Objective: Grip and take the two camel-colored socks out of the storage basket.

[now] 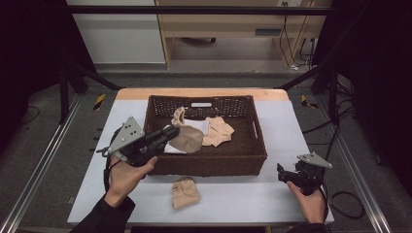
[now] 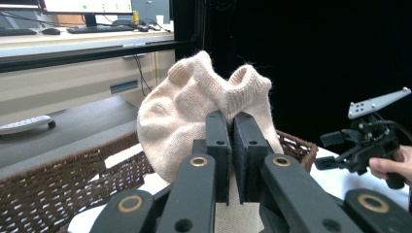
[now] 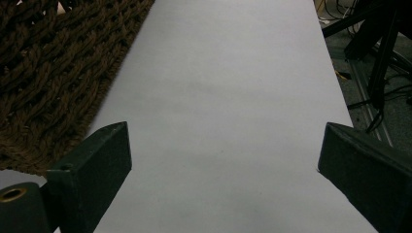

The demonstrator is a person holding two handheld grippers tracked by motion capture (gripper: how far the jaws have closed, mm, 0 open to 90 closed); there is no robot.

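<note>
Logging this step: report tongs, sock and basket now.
Left tongs shut on beige sock, held over basket. Right tongs open, empty, above table. Another sock lies before basket. Nothing blocking.

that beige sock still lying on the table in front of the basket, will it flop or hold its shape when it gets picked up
Probably floppy: the sock on the table lies crumpled. The similar sock pinched in the left tongs sags in soft folds over the basket. It looks light, and its fuzzy knit should not slip.
</note>
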